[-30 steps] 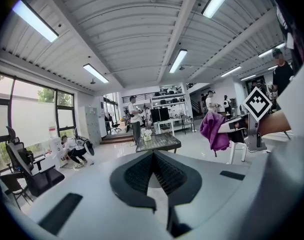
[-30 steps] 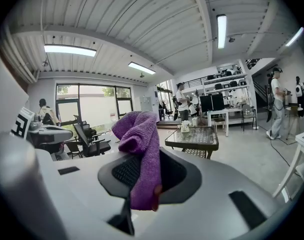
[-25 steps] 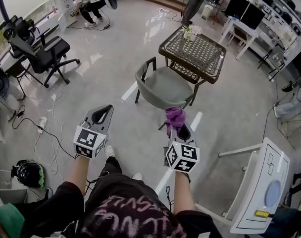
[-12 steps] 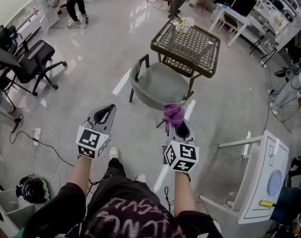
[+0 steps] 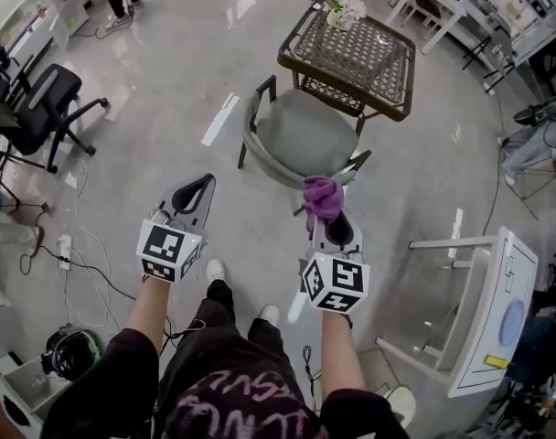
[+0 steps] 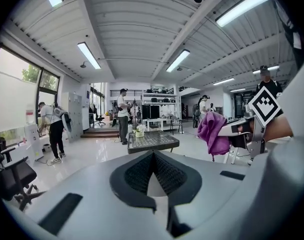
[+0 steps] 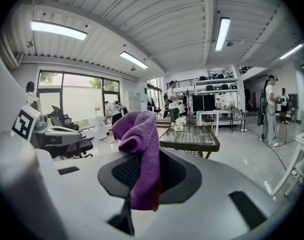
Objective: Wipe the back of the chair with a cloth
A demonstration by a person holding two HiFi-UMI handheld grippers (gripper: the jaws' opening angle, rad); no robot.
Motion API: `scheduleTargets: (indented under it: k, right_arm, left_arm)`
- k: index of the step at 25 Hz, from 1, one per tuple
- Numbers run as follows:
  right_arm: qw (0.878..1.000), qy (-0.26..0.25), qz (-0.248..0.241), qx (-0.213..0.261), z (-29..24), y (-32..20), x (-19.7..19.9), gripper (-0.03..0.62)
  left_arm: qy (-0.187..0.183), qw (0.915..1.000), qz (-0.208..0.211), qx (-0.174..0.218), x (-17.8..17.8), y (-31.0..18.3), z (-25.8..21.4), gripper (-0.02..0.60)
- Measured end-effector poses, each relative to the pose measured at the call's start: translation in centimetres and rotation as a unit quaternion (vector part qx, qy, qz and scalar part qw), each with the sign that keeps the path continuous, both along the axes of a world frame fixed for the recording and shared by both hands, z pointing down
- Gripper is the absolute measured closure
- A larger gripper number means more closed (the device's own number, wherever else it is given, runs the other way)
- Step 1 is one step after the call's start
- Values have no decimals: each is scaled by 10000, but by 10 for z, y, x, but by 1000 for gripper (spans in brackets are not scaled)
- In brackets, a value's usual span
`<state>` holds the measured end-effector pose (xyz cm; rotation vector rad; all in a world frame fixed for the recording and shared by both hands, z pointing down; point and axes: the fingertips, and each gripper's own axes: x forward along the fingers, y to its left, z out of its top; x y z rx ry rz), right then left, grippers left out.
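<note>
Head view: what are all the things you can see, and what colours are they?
armchair: one, grey-green, on the floor ahead
wicker table: one, dark brown, just behind the armchair
flowers: one bunch, pale, on the wicker table
office chair: one, black, far left
white table: one, white, lower right
cloth: one, purple, pinched in the right gripper
left gripper: one, grey, shut and empty
right gripper: one, grey, shut on the cloth

Chair [image 5: 301,140] w/ table [image 5: 351,53] behind it; cloth [image 5: 322,195] in R tongs [image 5: 326,214] just before chair; L tongs [image 5: 197,186] to their left.
</note>
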<state>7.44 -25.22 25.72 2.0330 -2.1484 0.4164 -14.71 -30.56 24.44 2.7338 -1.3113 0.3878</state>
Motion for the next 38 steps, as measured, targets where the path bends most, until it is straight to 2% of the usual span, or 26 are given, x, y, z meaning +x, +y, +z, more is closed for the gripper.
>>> scheduleTargets:
  k: [7, 15, 24, 38]
  right_arm:
    - [9999, 19, -62, -158, 37, -21, -22, 508]
    - [9994, 18, -132, -323, 86, -20, -23, 508]
    - [9994, 16, -274, -229, 147, -30, -36, 508]
    - [9969, -98, -774, -107, 240, -82, -70, 508]
  left_arm:
    - [50, 9997, 41, -235, -6, -21, 44, 572]
    - [2, 9996, 101, -281, 2, -25, 92, 572]
    - [-17, 9996, 131, -262, 10, -27, 154, 572]
    - [-156, 9997, -67, -157, 3, -53, 248, 572]
